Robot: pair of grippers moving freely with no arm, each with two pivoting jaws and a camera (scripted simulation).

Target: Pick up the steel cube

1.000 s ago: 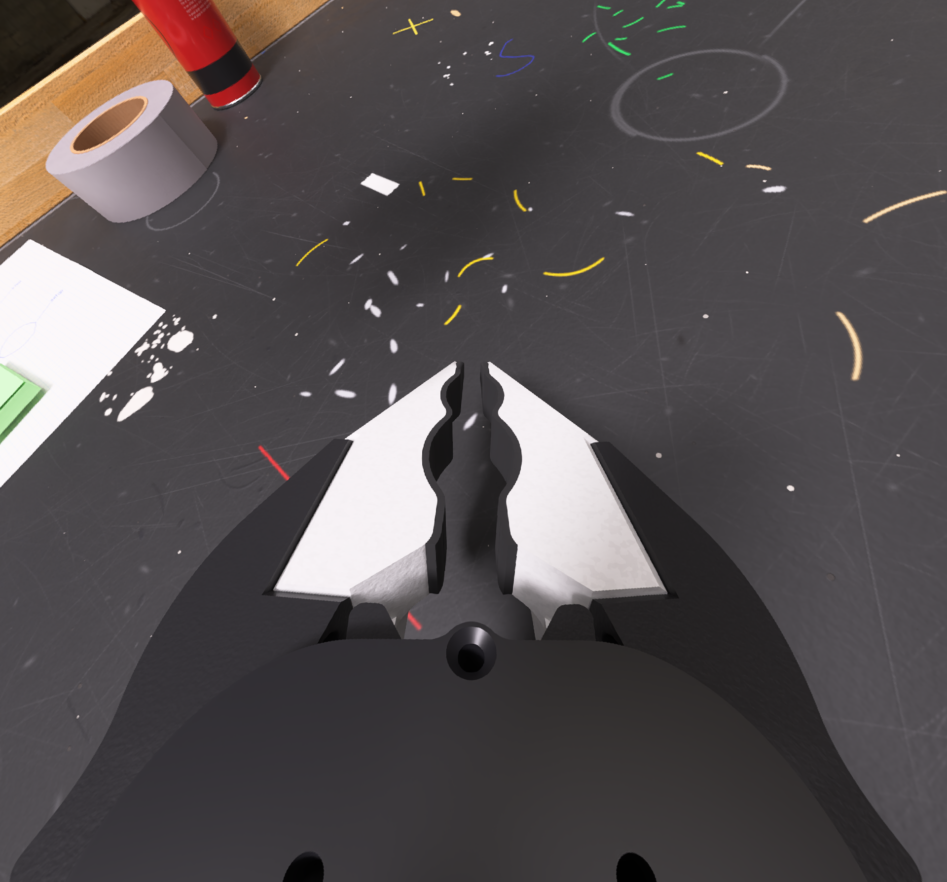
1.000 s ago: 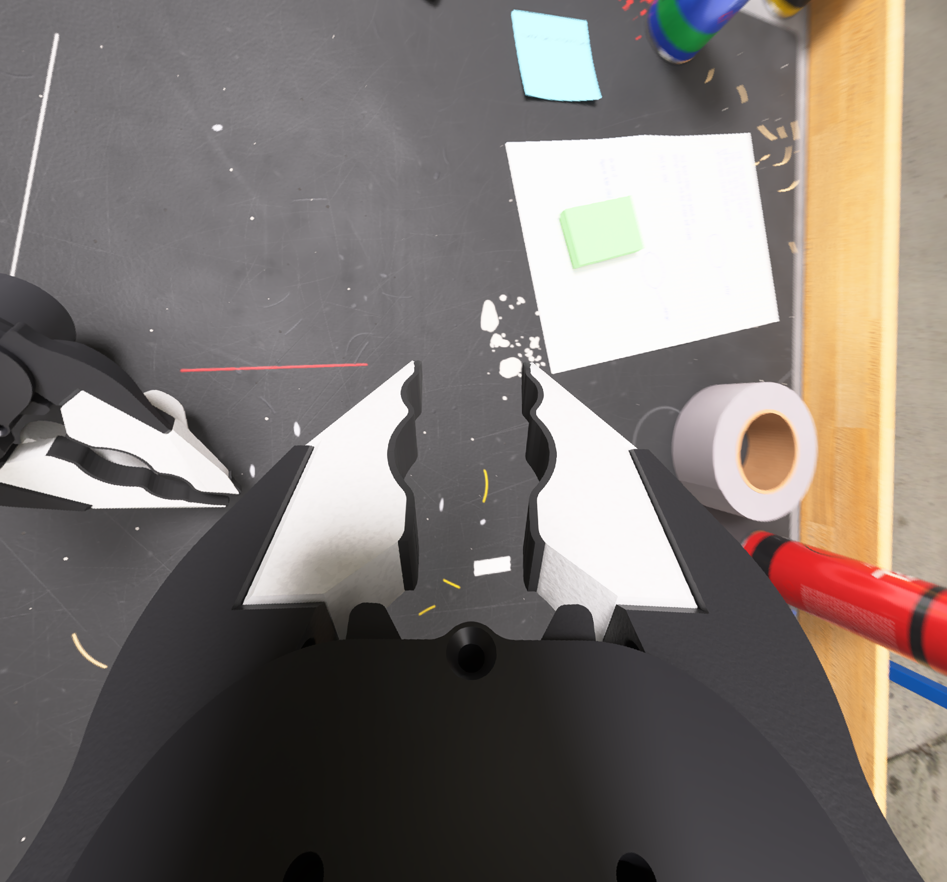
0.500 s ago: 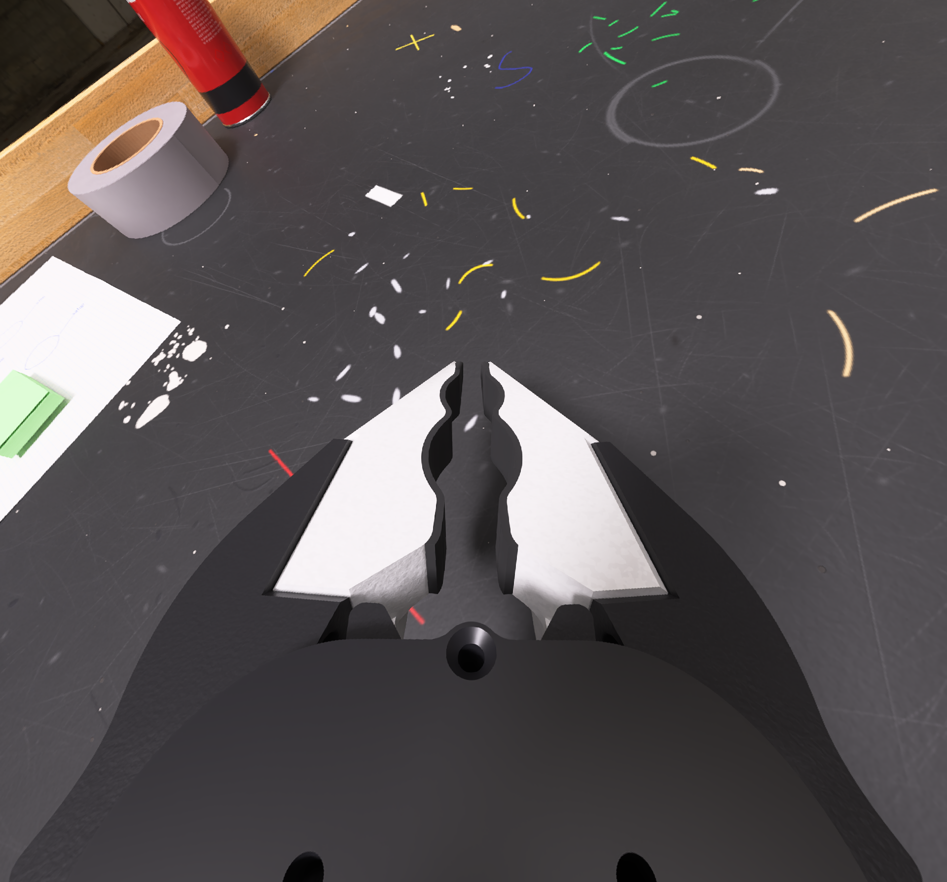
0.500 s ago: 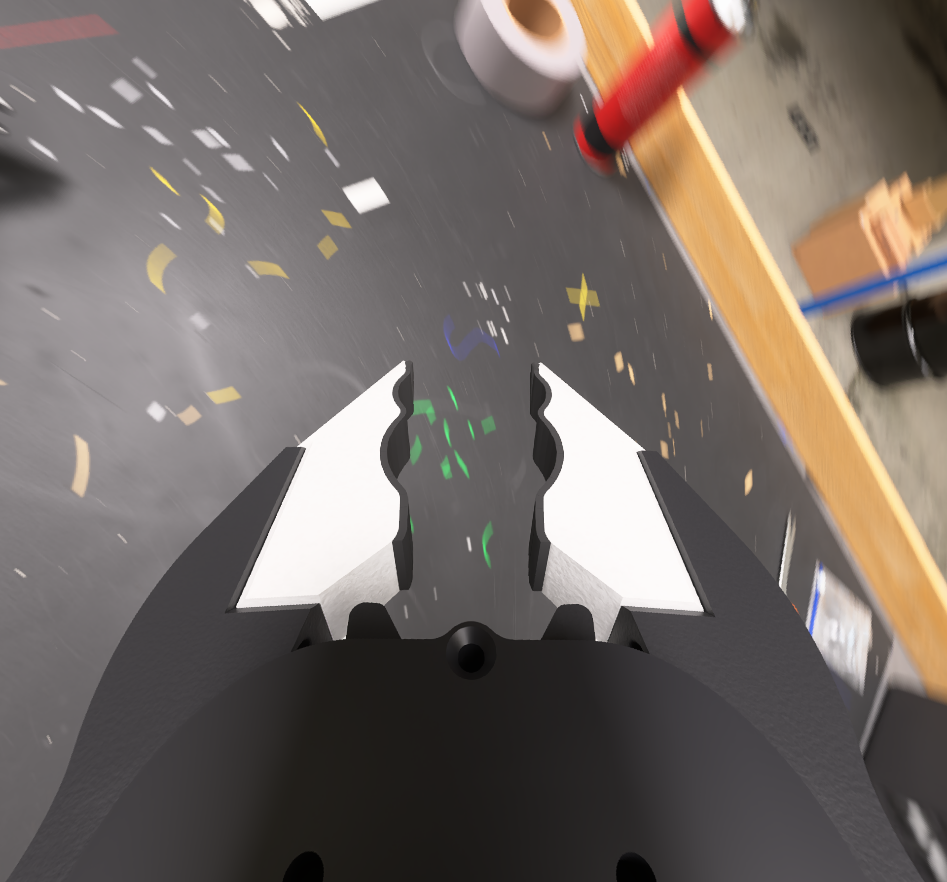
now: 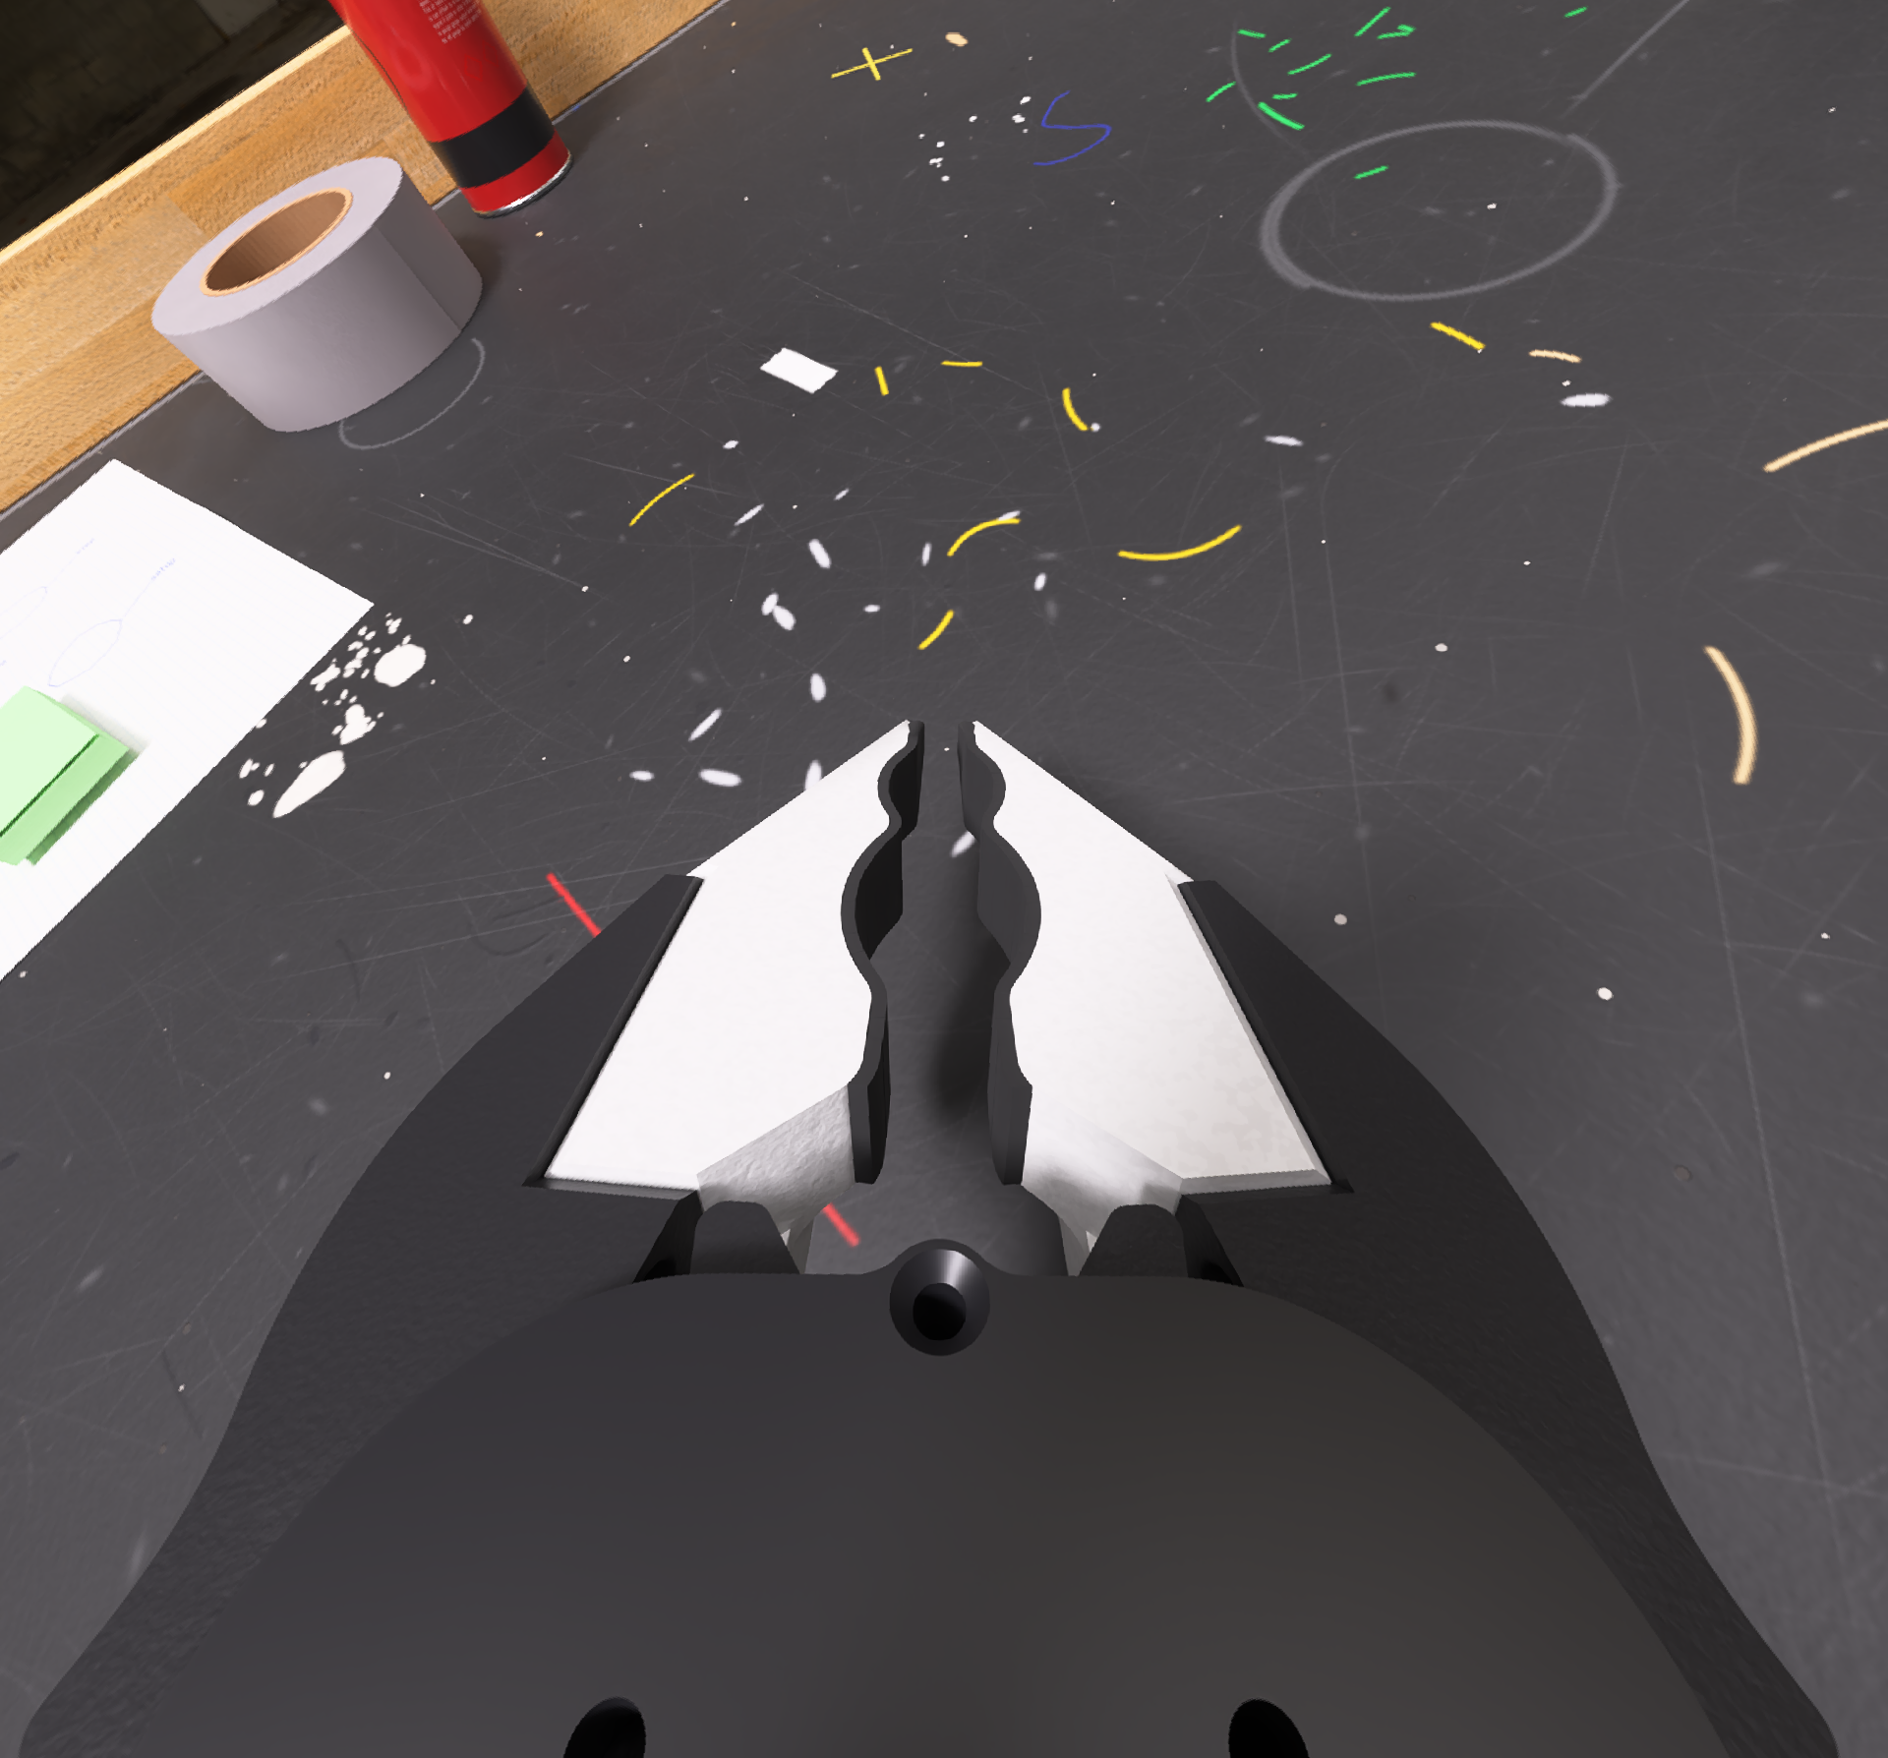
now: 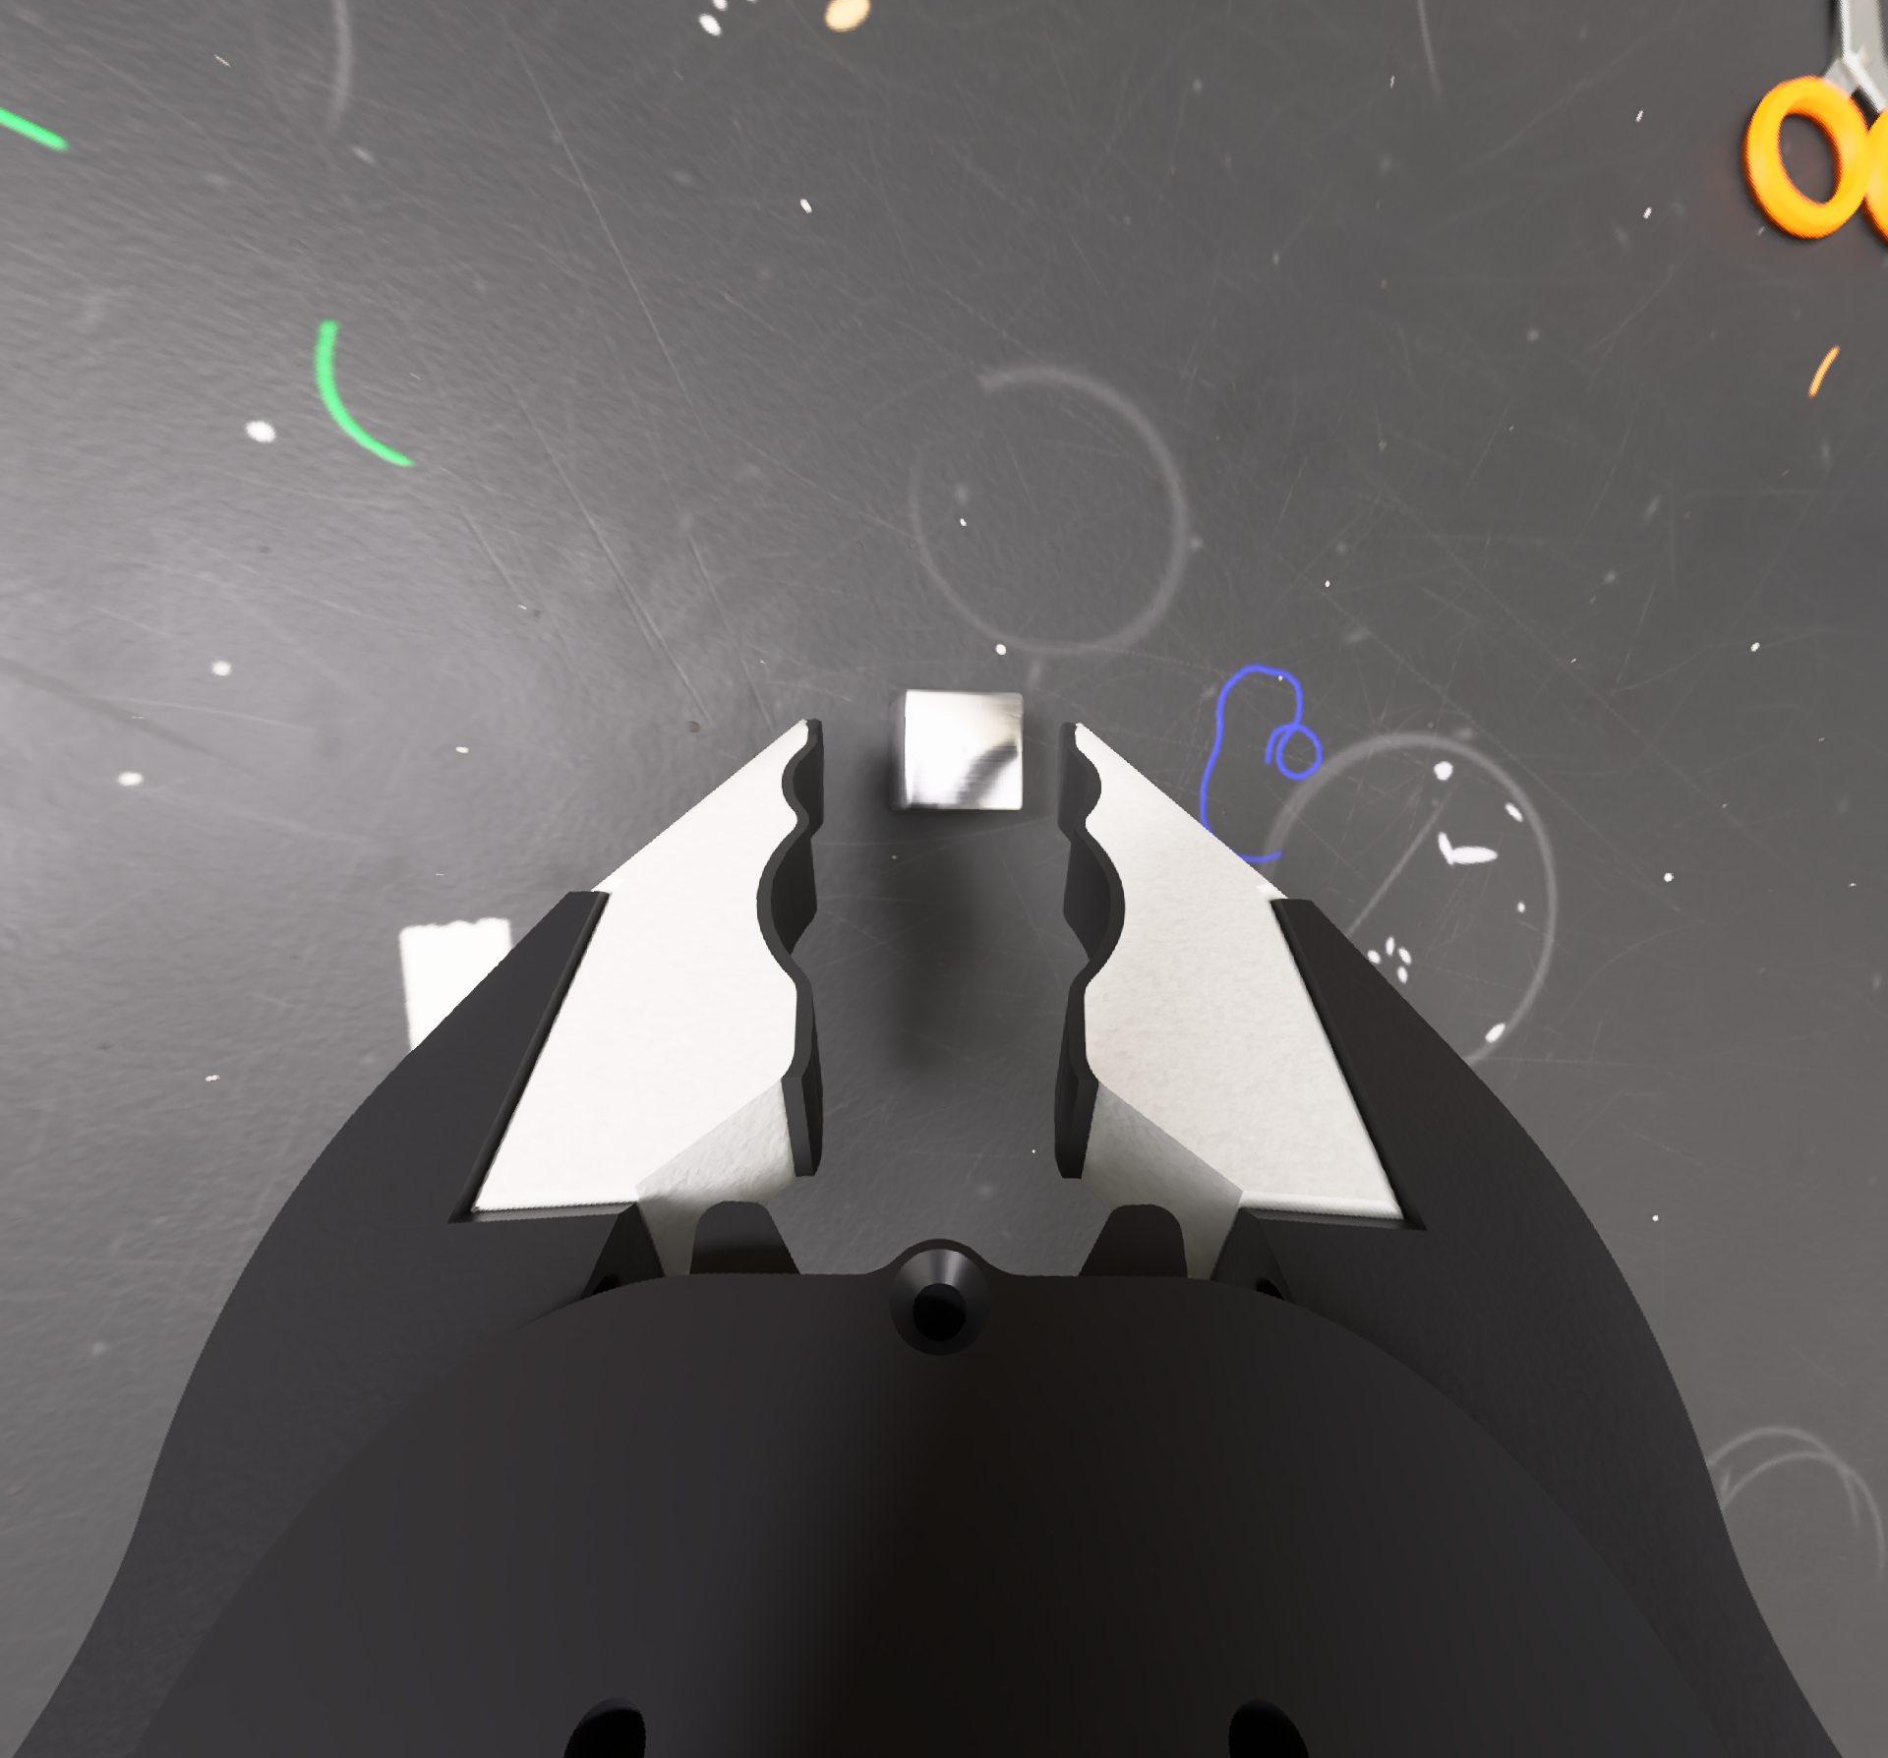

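Note:
The small shiny steel cube (image 6: pixel 957 751) sits on the dark mat in the right wrist view, seen from above. My right gripper (image 6: pixel 938 733) is open and above it, and the cube shows in the gap between the two fingertips, touching neither. My left gripper (image 5: pixel 941 728) is shut and empty, low over the mat; the cube does not show in its view.
In the left wrist view a grey tape roll (image 5: pixel 317 294), a red spray can (image 5: pixel 429 34) and the wooden edge (image 5: pixel 92 279) stand at the upper left, with white paper (image 5: pixel 153 647) and a green note (image 5: pixel 46 769). Orange-handled scissors (image 6: pixel 1813 156) lie at the right wrist view's upper right.
My right gripper has swept across the table, away from the paper and tape roll, and now hangs over the steel cube. My left gripper has drifted slightly and stays shut.

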